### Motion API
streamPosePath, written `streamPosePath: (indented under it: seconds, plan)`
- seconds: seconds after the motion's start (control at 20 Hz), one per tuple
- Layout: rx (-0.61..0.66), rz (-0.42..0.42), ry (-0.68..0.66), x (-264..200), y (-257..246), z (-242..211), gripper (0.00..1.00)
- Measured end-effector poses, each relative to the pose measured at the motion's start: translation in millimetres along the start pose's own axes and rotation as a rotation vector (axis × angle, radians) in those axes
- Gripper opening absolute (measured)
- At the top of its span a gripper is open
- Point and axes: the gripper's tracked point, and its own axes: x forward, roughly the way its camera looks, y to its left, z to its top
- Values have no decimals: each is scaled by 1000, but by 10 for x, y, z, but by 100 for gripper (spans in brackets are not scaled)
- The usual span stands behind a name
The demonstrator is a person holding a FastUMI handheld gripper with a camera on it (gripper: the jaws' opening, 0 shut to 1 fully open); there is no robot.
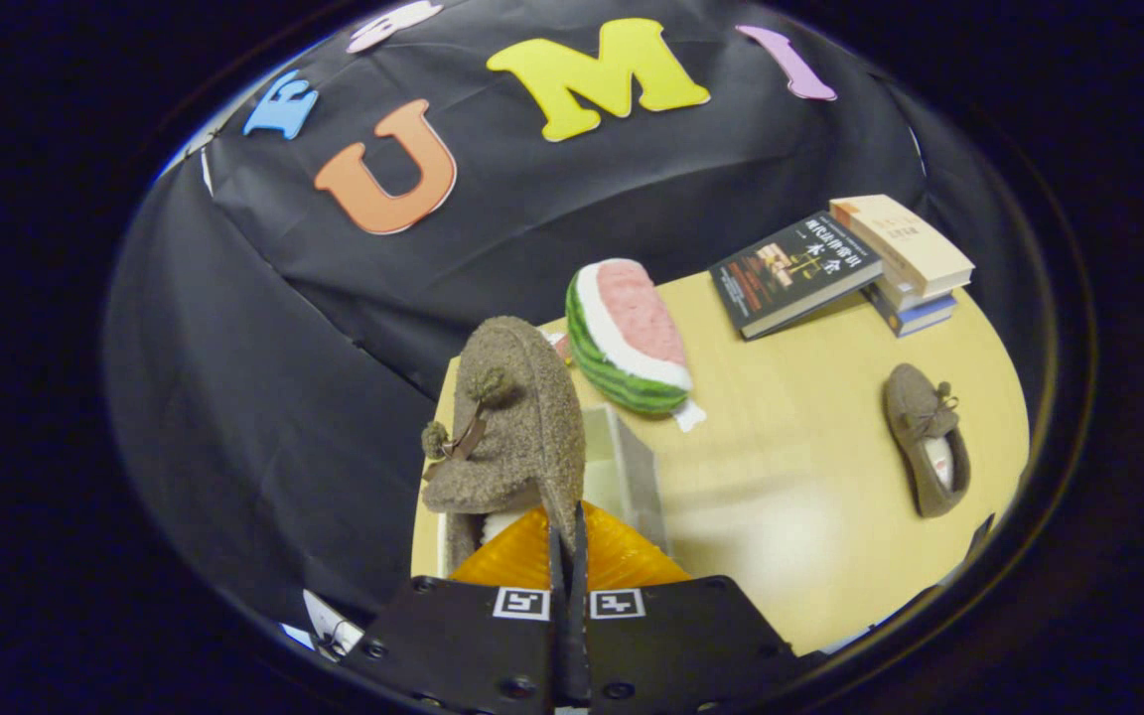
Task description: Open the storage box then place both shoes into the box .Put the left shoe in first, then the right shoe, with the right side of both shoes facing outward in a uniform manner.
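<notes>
Tongs (568,541) clamped on brown shoe's (512,417) heel rim (fingers nearly touching), above clear box (632,477).

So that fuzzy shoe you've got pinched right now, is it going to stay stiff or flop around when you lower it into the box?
The held shoe looks like soft fleece, so it probably bends easily. The gripper seems shut on just a thin edge of its collar, so it may swing or twist as it goes into the clear box. It looks light and unlikely to slip.
</notes>
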Motion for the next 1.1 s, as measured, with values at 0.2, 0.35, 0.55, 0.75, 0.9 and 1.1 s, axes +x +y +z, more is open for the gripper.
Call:
streamPosePath:
  seconds: [0.2,0.35,0.55,0.75,0.9,1.1]
  plan:
    - [16,-10,81,377,248,-391,0]
    - [36,-30,130,653,317,-647,0]
    - [83,-78,194,932,286,-916,0]
    - [68,-110,230,1129,241,-1058,0]
    - [66,-131,261,1268,190,-1145,2]
    - [48,-87,275,1326,271,-1182,18]
